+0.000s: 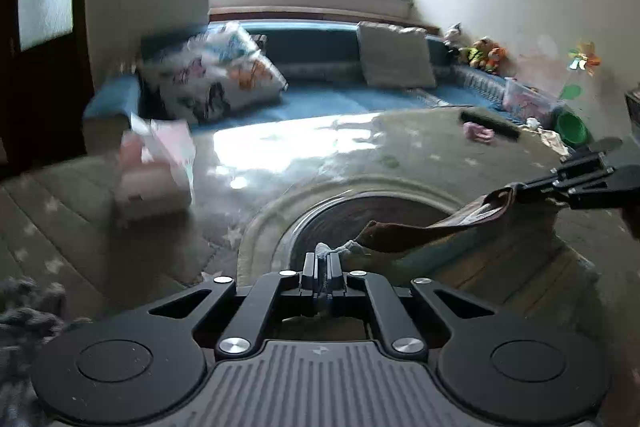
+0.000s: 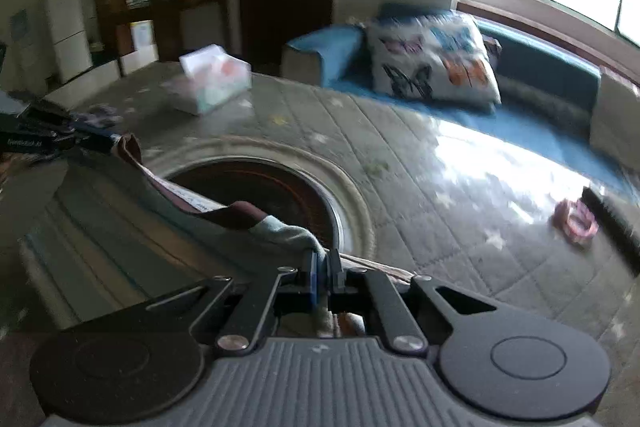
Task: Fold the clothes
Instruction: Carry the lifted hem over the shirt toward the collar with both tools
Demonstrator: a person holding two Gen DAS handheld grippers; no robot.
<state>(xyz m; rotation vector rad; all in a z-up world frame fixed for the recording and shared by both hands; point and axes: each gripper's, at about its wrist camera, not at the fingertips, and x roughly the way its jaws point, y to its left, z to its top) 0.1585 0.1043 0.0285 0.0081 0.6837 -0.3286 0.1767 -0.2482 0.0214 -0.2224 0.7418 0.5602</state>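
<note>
A grey-green garment with a dark brown neckband (image 1: pixel 448 227) hangs stretched in the air between my two grippers, above a table with a round dark inset (image 1: pixel 360 211). My left gripper (image 1: pixel 323 259) is shut on one end of the garment's top edge. My right gripper (image 2: pixel 324 259) is shut on the other end; it also shows in the left wrist view (image 1: pixel 532 187) at the right. The garment (image 2: pixel 192 203) runs from the right gripper to the left gripper (image 2: pixel 108 143) at the far left of the right wrist view.
A pink tissue box (image 1: pixel 156 171) stands on the quilted table cover (image 2: pixel 460 211) at the left. A pink scrunchie (image 2: pixel 576 219) and a dark remote (image 1: pixel 490 125) lie at the far right. A blue sofa (image 1: pixel 340 99) with patterned cushions (image 2: pixel 436 59) stands behind the table.
</note>
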